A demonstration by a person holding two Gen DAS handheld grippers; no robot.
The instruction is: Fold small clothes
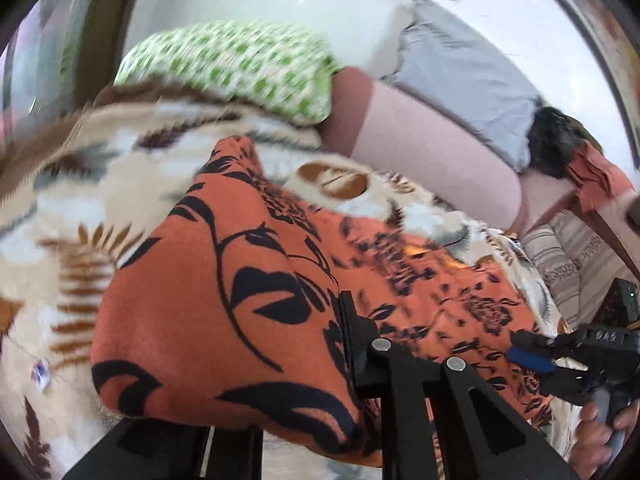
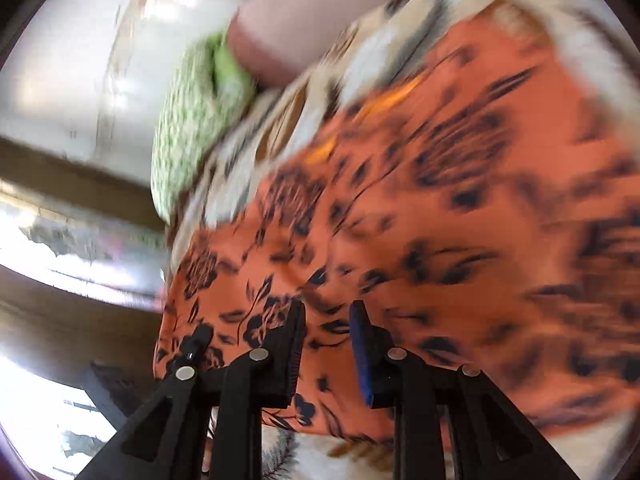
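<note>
An orange garment with black leaf and flower print (image 1: 200, 260) lies on a cream floral blanket (image 1: 80, 200). My left gripper (image 1: 336, 316) is shut on a lifted fold of it; the cloth bulges up and drapes over the left finger, hiding it. In the right wrist view the same garment (image 2: 440, 220) spreads out, blurred, under my right gripper (image 2: 328, 320). Its black and blue pads stand apart just above the cloth, with nothing pinched between them. The right gripper (image 1: 528, 348) also shows low at the right of the left wrist view, held by a person's hand (image 1: 600, 432).
A green-patterned pillow (image 1: 240, 64) and a grey pillow (image 1: 460, 80) lie at the far side on a pink sheet (image 1: 420, 140). A dark item (image 1: 552, 140) and a rust cloth (image 1: 596, 176) sit at the far right. The blanket's edge (image 2: 280, 452) is close below.
</note>
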